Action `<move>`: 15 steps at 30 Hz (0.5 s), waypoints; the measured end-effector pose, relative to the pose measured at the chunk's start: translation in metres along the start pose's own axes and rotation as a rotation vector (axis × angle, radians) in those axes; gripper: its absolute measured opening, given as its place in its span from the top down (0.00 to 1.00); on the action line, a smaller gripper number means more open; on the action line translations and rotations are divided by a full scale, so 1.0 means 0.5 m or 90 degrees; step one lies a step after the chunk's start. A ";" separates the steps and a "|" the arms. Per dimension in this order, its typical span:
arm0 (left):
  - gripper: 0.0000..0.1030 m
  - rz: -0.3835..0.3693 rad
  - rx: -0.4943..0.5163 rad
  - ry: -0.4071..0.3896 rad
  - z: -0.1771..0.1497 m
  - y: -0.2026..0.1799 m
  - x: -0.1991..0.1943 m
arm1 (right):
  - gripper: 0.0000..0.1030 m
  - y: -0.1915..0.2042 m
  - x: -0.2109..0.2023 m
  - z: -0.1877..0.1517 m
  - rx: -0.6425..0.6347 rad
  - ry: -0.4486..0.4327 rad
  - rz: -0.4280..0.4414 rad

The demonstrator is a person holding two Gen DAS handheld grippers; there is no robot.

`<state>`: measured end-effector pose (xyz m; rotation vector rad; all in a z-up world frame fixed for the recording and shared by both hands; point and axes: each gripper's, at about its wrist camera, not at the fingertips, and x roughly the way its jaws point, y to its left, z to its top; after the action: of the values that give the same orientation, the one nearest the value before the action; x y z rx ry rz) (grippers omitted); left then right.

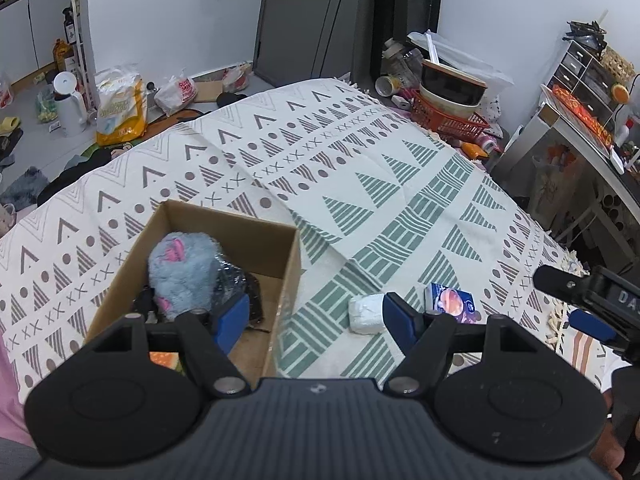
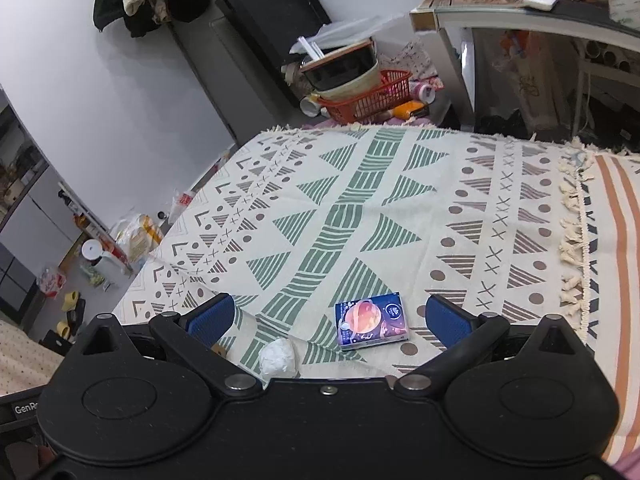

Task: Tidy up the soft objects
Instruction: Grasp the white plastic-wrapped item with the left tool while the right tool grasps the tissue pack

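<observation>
Left wrist view: box (image 1: 280,280) half hides a grey, perhaps plush, toy (image 1: 184,268).

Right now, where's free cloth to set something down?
Free: the patterned cloth beyond the blue tissue pack, up to its far fringe.
Crowded: near edge, white wad beside the pack; cardboard box, holding the grey plush, on the left. Left gripper and right gripper both open.
</observation>
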<state>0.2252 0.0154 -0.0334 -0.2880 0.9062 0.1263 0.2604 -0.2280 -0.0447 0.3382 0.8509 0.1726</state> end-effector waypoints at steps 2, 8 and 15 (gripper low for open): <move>0.30 0.003 0.001 0.000 -0.001 -0.011 0.008 | 0.00 -0.008 0.012 0.001 0.000 0.003 0.004; 0.30 0.011 0.014 -0.002 -0.008 -0.046 0.038 | 0.00 -0.044 0.042 -0.026 -0.013 -0.015 0.001; 0.30 0.037 0.024 0.000 -0.012 -0.080 0.091 | 0.00 -0.078 0.090 -0.041 -0.002 0.006 0.000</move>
<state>0.2575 -0.0251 -0.0650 -0.2265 0.9156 0.1624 0.2747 -0.2472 -0.1032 0.3343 0.8601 0.1762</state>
